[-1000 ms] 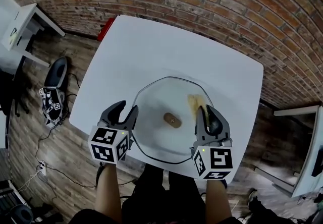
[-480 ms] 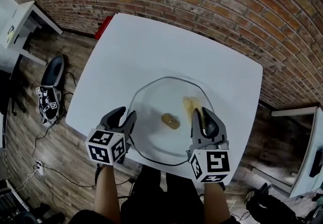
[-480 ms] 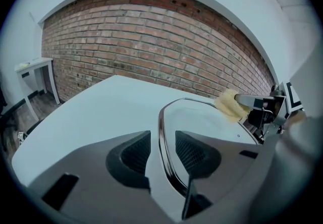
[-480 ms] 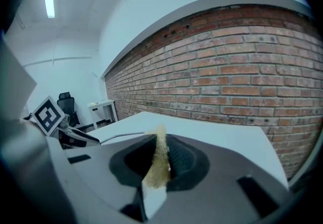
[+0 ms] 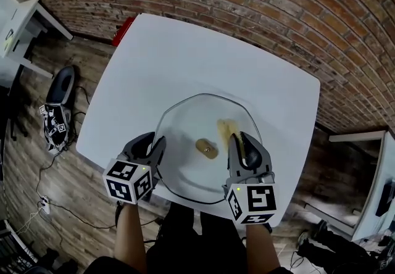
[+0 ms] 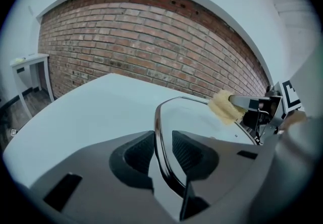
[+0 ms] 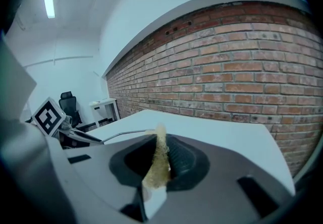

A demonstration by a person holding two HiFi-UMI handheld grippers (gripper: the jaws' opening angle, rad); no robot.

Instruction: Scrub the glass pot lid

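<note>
The glass pot lid (image 5: 185,131) lies flat on the white table (image 5: 185,57), its brown knob (image 5: 207,149) in the middle. My left gripper (image 5: 151,142) is at the lid's near left edge. In the left gripper view its jaws (image 6: 162,150) are closing, with the metal rim (image 6: 157,117) running between them and a slit still showing beside the right pad. My right gripper (image 5: 241,141) is shut on a yellow sponge (image 5: 225,128), which rests on the glass right of the knob. The sponge (image 7: 159,160) stands squeezed between the pads.
A brick wall runs behind the table. A red object (image 5: 123,31) pokes out at the table's far left corner. On the wooden floor to the left stand a white desk (image 5: 18,26) and a black office chair (image 5: 62,87), with cables nearby.
The right gripper and sponge have slid left across the glass, closer to the knob. The left gripper's jaws have narrowed around the lid's rim.
</note>
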